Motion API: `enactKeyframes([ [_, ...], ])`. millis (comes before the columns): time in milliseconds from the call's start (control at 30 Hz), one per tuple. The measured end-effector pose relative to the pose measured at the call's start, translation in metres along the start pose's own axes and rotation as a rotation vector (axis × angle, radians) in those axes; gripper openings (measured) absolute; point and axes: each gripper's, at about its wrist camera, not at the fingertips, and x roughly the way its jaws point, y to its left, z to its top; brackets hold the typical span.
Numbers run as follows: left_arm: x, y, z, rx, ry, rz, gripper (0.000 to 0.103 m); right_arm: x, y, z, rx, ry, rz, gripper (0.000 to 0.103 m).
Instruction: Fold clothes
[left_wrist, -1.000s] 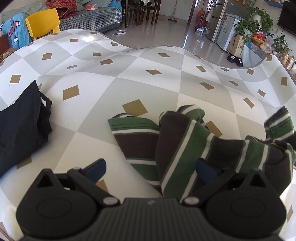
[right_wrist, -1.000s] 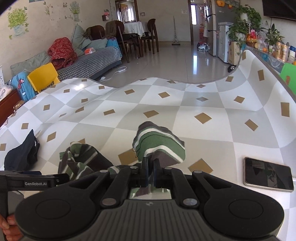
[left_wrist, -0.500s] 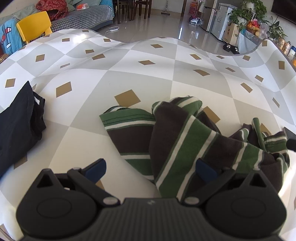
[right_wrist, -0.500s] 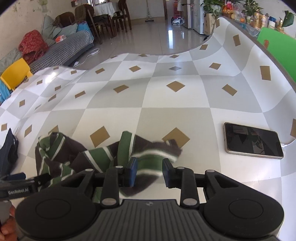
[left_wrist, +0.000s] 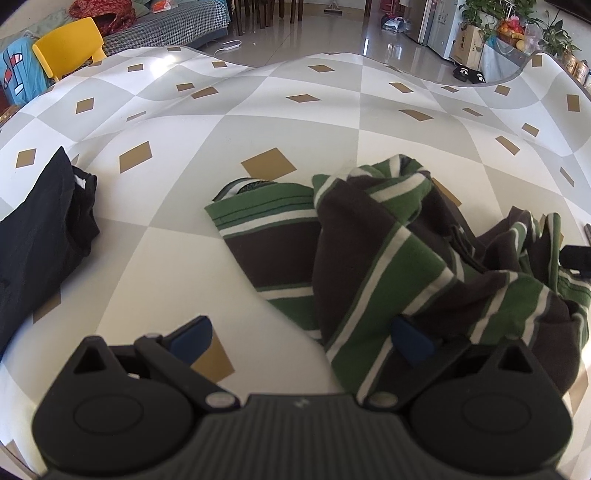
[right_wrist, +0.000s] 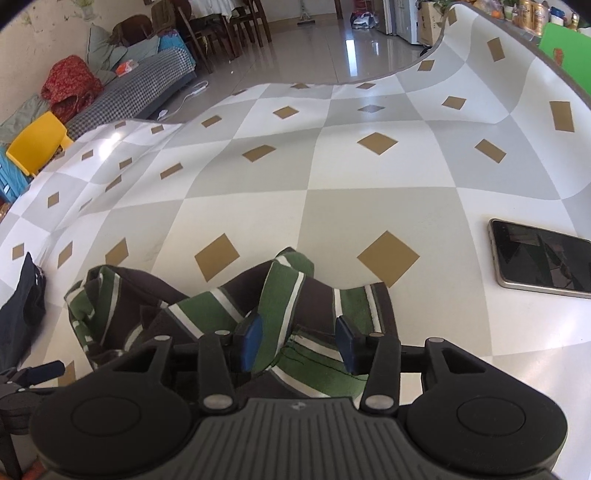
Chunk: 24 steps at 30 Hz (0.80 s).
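Observation:
A crumpled green, brown and white striped garment (left_wrist: 376, 251) lies on the checked tablecloth (left_wrist: 280, 110). My left gripper (left_wrist: 301, 339) is open wide at the garment's near left edge, its right fingertip (left_wrist: 410, 339) against the cloth. In the right wrist view the same garment (right_wrist: 229, 306) lies bunched under my right gripper (right_wrist: 299, 339), which is open with cloth lying between the two blue pads, not pinched. The left gripper's fingertip (right_wrist: 44, 369) shows at the lower left there.
A black garment (left_wrist: 33, 236) lies at the left of the table; it also shows in the right wrist view (right_wrist: 22, 306). A phone (right_wrist: 539, 258) lies flat at the right. A yellow chair (left_wrist: 70, 44) and a sofa stand beyond the table's far edge.
My right gripper opened and let go of the striped garment, which dropped onto the table. The left gripper stayed open and moved slightly forward.

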Motion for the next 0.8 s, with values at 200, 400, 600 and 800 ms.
enactKeyframes([
  [200, 0.004, 0.0, 0.001, 0.006, -0.001, 0.039, 0.103, 0.027, 0.008, -0.01, -0.053, 0.069, -0.026, 0.044],
  [400, 0.012, 0.001, 0.009, -0.009, -0.013, 0.072, 0.103, 0.035, 0.012, -0.015, -0.107, 0.087, -0.079, 0.04],
  [600, 0.024, 0.004, 0.024, -0.051, -0.027, 0.103, 0.103, 0.032, 0.013, -0.013, -0.111, 0.101, -0.044, 0.018],
  [800, 0.029, 0.016, 0.034, -0.131, -0.018, 0.103, 0.103, 0.022, 0.016, -0.018, -0.133, 0.117, 0.034, 0.014],
])
